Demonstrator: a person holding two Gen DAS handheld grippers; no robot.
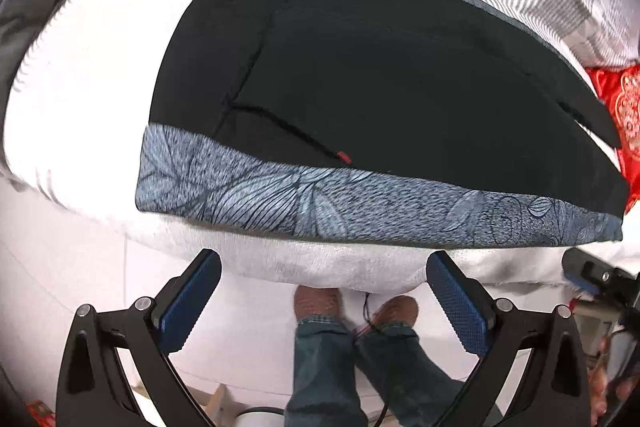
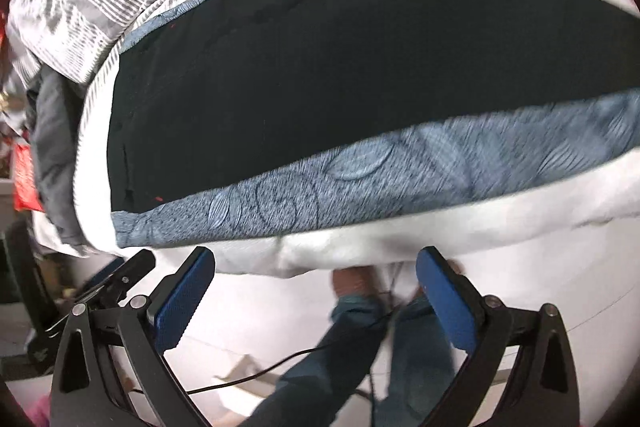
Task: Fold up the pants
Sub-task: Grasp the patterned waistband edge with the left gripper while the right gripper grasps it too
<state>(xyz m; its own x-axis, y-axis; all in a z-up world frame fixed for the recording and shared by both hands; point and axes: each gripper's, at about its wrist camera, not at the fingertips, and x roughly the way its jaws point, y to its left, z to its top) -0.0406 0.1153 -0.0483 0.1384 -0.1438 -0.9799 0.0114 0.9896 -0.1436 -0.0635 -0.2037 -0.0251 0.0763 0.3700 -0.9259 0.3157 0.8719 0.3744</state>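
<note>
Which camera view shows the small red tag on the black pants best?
The left wrist view: the red tag on the pants is sharp there, near the patterned band. The right wrist view is blurred and shows only a faint red fleck.

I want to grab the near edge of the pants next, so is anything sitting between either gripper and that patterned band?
Nothing visible does. The left gripper and right gripper both hang open just off the bed edge, with only bare white bedding between them and the patterned band of the black pants.
</note>
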